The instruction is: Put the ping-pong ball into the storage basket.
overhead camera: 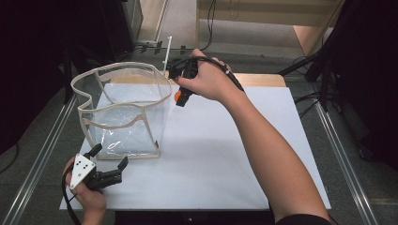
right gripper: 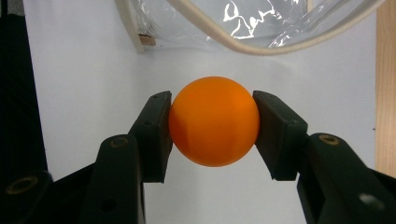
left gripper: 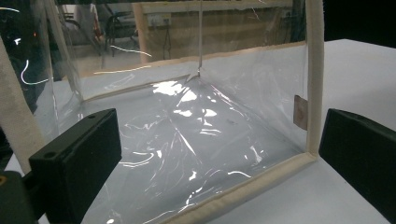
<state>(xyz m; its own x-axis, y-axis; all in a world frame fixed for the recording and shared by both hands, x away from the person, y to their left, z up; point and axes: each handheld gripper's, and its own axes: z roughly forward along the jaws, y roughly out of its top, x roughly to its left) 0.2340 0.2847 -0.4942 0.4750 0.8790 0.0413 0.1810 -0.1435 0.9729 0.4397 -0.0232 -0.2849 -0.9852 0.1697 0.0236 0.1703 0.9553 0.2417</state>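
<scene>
A clear bag (overhead camera: 124, 110) with a cream rim is stood near the tabletop's left edge. The left gripper (overhead camera: 111, 161) is held open by its near corner. An orange ball (right gripper: 214, 121), mostly hidden from above, is squeezed in the right gripper (right gripper: 212, 126), perhaps just off the tabletop (overhead camera: 225, 154).

Lab-style recording rig: white worktop (overhead camera: 211, 154) on aluminium rails (overhead camera: 37, 159), cables (overhead camera: 305, 101) at 3 o'clock, dark surroundings.
</scene>
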